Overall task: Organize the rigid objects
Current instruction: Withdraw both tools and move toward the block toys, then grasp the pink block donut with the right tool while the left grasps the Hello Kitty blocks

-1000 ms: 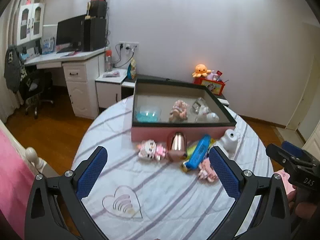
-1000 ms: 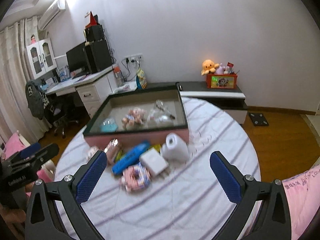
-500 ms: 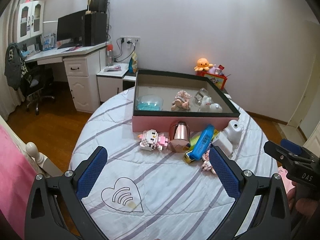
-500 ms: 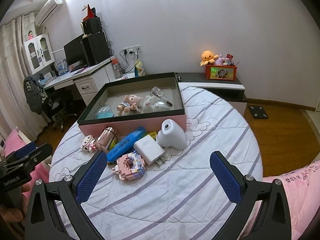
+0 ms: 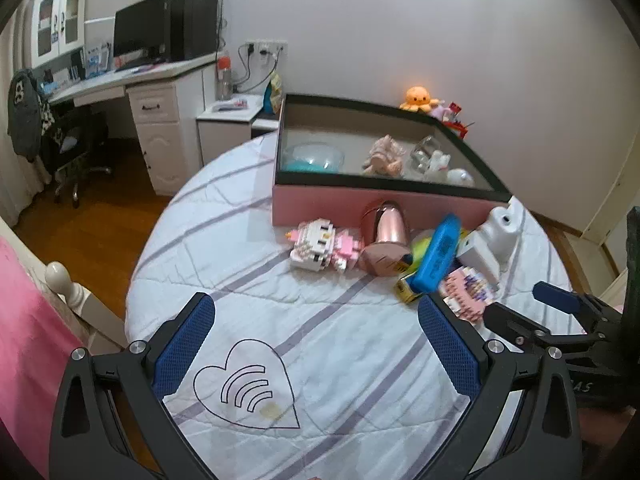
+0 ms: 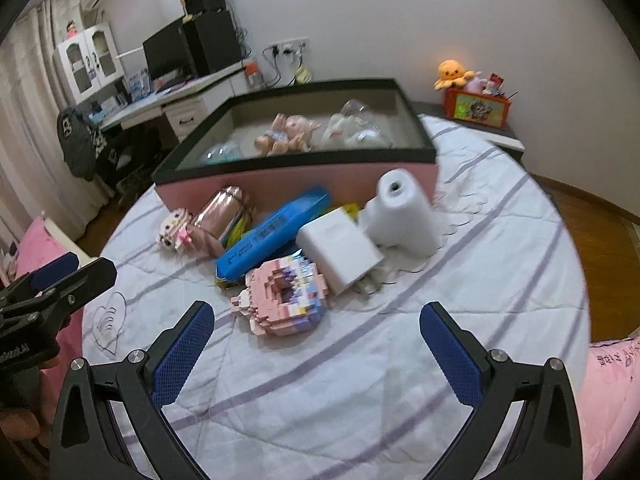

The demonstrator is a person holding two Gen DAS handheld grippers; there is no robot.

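Note:
A pink box with a black rim [image 5: 384, 206] [image 6: 296, 158] stands at the far side of the round table and holds a blue bowl [image 5: 314, 156] and small toys. In front of it lie a white-pink block figure [image 5: 318, 244], a rose-gold bottle [image 5: 386, 236] [image 6: 222, 210], a blue case [image 5: 436, 254] [image 6: 272, 234], a white adapter [image 6: 338, 250], a white device [image 6: 404, 214] and a pink block donut [image 6: 284, 298]. My left gripper [image 5: 316, 344] is open and empty, short of the pile. My right gripper [image 6: 316, 354] is open and empty, just before the donut.
The table wears a white cloth with purple stripes and a heart mark [image 5: 244, 386]. A desk with a monitor [image 5: 140, 40] and a chair [image 5: 68, 140] stand at the left. A low cabinet with an orange plush [image 6: 454, 74] is behind the table. Pink bedding [image 6: 612, 392] lies at the right.
Both grippers have come lower and closer to the table and the pile. The objects have not moved. Both stay open.

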